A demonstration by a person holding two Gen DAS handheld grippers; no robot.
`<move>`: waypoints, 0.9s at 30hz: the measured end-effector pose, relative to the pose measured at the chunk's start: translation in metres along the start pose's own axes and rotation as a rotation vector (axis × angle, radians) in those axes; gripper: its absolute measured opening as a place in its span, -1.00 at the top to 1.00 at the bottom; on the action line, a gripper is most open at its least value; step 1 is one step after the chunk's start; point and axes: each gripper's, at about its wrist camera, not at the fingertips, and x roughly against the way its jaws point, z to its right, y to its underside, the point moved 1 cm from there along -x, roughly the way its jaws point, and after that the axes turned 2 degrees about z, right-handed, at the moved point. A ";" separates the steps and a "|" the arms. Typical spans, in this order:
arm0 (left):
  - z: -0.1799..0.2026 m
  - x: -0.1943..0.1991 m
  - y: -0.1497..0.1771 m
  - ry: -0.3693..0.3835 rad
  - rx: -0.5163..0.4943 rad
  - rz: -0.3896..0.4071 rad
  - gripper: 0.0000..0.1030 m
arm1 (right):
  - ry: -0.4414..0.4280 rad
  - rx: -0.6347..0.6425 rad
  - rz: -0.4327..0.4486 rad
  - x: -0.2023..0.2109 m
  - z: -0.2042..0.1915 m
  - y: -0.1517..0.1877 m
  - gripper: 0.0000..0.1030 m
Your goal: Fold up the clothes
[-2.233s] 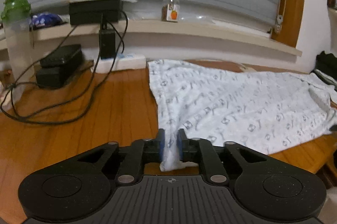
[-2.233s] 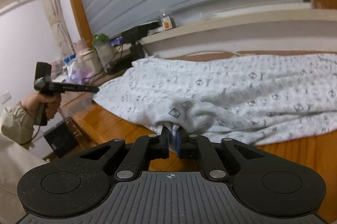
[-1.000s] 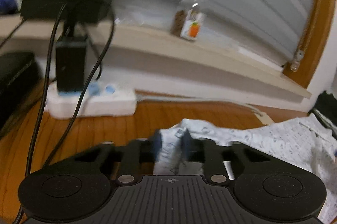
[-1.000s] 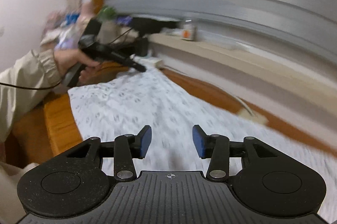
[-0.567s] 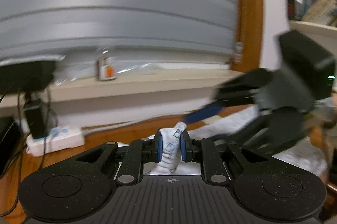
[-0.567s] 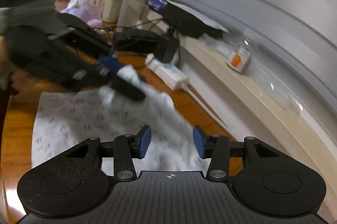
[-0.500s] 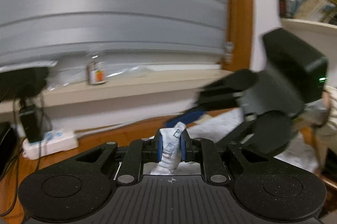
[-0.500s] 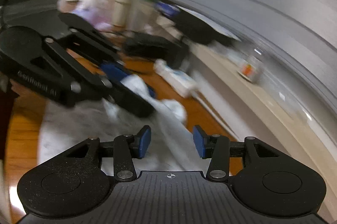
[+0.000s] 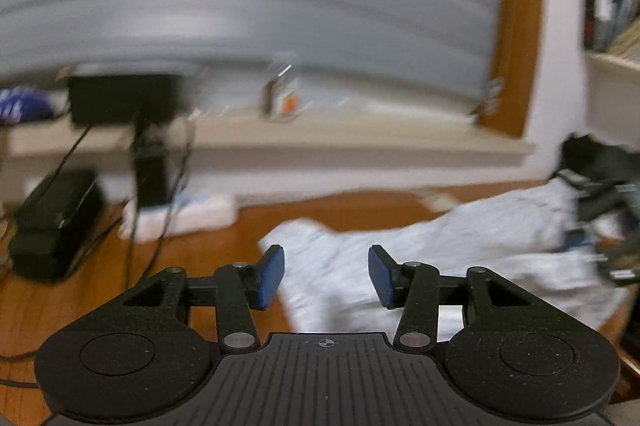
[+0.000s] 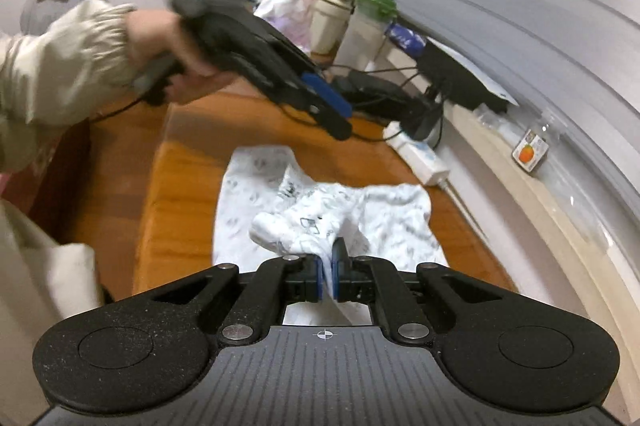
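Beige gathered-cuff sleeve [image 10: 60, 65] (blue-padded fingers [image 10: 326, 97])

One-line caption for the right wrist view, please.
Right claw shut on a bunched fold of the white patterned garment on the wooden table; left claw opening, empty.

Home room: wooden table [image 10: 192, 185], bookshelf [image 9: 608, 5], cluttered bottles [image 10: 332, 21].
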 end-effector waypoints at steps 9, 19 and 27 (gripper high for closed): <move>-0.026 -0.077 0.003 0.053 0.122 -0.167 0.01 | 0.112 -0.033 0.063 0.037 0.007 0.001 0.90; -0.014 -0.065 0.005 -0.158 -0.051 -0.189 0.39 | 0.212 -0.080 0.183 0.075 0.036 -0.013 0.92; -0.017 -0.026 0.003 0.011 0.075 -0.046 0.24 | 0.222 -0.062 0.155 0.060 0.038 -0.015 0.91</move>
